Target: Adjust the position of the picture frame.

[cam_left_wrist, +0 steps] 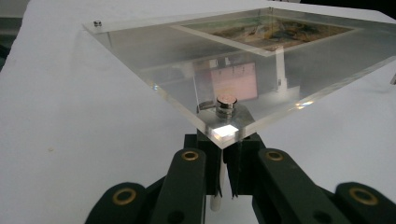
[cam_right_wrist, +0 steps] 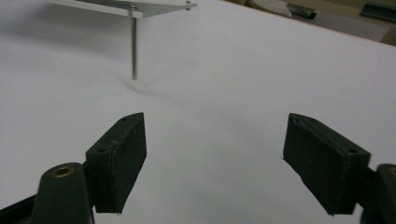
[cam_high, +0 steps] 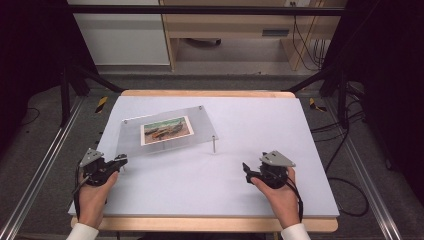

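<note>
the left tool (cam_high: 121, 160) is clamped on the thin leg (cam_left_wrist: 218, 186) under the nearest corner of the clear plastic frame (cam_high: 165, 131), just below the corner's metal screw (cam_left_wrist: 226, 102). the frame stands raised over the table (cam_high: 200, 175), a picture (cam_high: 167, 130) inside. the right tool (cam_high: 246, 169) hovers well apart, jaws wide and empty, another leg (cam_right_wrist: 134, 51) ahead of it.

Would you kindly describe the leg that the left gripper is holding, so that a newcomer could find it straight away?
On the white table stands a clear acrylic frame with a boat picture inside, raised on thin legs at its corners. Go to its near-left corner: the leg there hangs below a round metal cap. Unlike the bare near-right leg, it sits clamped between the shut jaws of the left gripper.
</note>
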### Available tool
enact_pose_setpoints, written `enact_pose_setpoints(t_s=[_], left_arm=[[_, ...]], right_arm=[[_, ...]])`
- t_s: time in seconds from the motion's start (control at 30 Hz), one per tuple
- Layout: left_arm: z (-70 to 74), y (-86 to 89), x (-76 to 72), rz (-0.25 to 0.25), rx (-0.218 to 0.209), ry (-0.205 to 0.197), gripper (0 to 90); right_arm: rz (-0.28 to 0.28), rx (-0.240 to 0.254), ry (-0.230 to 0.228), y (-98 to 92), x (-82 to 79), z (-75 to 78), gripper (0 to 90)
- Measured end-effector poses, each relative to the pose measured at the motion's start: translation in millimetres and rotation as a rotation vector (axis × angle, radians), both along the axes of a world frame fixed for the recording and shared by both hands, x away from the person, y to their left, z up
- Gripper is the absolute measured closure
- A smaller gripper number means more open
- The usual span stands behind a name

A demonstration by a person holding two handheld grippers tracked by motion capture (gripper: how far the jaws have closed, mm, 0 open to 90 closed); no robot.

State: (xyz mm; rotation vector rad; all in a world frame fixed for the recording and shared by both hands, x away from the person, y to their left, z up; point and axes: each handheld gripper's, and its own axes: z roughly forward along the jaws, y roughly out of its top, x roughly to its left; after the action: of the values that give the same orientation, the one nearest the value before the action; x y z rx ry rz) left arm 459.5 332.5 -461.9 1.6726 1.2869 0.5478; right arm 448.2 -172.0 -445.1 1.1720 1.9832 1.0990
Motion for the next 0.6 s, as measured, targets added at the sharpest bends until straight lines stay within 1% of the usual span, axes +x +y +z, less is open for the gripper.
enact_pose_setpoints(t_s=[0.07, 0.1, 0.17, 0.2, 0.23, 0.27, 0.33, 0.37, 0.4, 0.47, 0.53, 0.6], left_arm=[[1.2, 0.6, -0.1, -0.005, -0.01, 0.003, 83.9], [1.8, 0.5, -0.2, -0.006, -0.019, 0.004, 83.8], [3.5, 0.1, -0.2, -0.008, -0.024, 0.005, 83.8], [3.5, 0.1, -0.2, -0.008, -0.024, 0.005, 83.8], [4.1, 0.2, -0.2, -0.009, -0.026, 0.006, 83.8], [4.7, 0.7, 0.1, -0.011, -0.032, 0.008, 83.8], [5.0, 1.1, 0.3, -0.012, -0.034, 0.009, 83.8], [5.2, 1.3, 0.4, -0.013, -0.037, 0.009, 83.8], [5.4, 1.5, 0.4, -0.013, -0.038, 0.01, 83.8], [5.5, 1.6, 0.5, -0.014, -0.04, 0.01, 83.8], [5.8, 1.6, 0.6, -0.013, -0.041, 0.009, 83.8], [6.4, 1.4, 0.4, -0.013, -0.045, 0.008, 83.8]], right_arm=[[0.033, -0.009, 0.013, 13.5, 6.1, 4.4, 27.4], [0.055, -0.002, 0.027, 21.6, 10.9, 6.4, 29.6], [0.092, 0.02, 0.038, 37.1, 22.7, 8.7, 33.4], [0.092, 0.02, 0.038, 37.1, 22.7, 8.7, 33.4], [0.106, 0.024, 0.04, 46.4, 30.3, 9.0, 34.5], [0.114, 0.039, 0.053, 59.6, 43.5, 6.5, 37.2], [0.117, 0.042, 0.054, 61.3, 46.5, 5.5, 38.5], [0.099, 0.075, 0.084, 66.9, 56.3, -0.4, 40.8], [0.098, 0.084, 0.09, 68.1, 58.4, -2.3, 42.0], [0.1, 0.089, 0.087, 69.6, 60.0, -4.3, 43.5], [0.111, 0.106, 0.078, 72.6, 61.7, -7.9, 45.8], [0.124, 0.104, 0.071, 74.8, 63.3, -8.0, 47.2]])
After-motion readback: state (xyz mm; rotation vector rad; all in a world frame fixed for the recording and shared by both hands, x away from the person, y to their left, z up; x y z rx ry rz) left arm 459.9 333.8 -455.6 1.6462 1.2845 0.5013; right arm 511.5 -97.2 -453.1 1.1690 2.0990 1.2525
